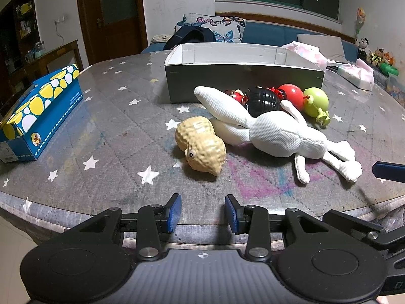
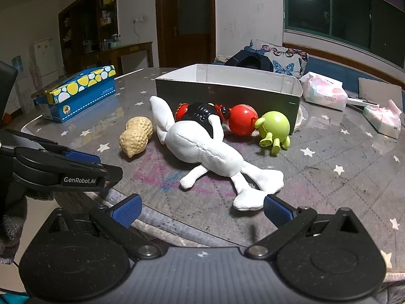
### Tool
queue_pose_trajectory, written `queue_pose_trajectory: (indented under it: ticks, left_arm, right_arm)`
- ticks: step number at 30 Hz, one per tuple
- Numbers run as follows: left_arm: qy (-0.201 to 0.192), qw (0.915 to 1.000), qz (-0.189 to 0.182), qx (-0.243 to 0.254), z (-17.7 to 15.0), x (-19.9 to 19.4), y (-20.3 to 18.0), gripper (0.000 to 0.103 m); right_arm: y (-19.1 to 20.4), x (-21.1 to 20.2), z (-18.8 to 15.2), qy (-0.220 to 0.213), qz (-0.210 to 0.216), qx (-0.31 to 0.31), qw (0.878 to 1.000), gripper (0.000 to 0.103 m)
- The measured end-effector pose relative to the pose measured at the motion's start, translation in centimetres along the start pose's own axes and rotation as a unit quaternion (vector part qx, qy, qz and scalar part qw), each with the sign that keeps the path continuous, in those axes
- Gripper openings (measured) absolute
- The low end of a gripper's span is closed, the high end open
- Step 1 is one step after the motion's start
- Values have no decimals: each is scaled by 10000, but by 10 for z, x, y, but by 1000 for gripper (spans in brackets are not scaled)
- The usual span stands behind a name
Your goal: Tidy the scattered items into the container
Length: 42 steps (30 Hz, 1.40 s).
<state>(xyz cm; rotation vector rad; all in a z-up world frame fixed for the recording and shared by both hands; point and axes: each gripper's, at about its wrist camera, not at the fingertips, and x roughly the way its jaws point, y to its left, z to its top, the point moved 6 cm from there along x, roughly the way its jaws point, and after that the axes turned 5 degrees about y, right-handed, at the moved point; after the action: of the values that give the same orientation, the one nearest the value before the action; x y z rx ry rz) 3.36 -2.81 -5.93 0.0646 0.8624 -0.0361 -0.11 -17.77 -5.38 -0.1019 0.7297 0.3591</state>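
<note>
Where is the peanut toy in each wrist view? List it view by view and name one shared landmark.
Left wrist: peanut toy lies just left of centre, ahead of the left gripper.
Right wrist: peanut toy sits left of centre, beyond the right gripper.
Shared landmark: the white plush toy, right of it in both views.

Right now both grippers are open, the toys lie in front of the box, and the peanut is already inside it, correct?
Not quite. The peanut lies on the table in front of the box, as the left wrist view shows. The rest holds: both grippers, left and right, are open.
</note>
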Motion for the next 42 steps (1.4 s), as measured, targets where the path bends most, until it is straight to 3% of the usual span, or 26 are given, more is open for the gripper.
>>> queue_pose_trajectory:
  ticks: [42]
  left_arm:
    - [69, 9999, -97, 80, 16, 15, -6, 40]
  right_arm:
    - [-13, 22, 3, 273, -64, 105, 9996, 99]
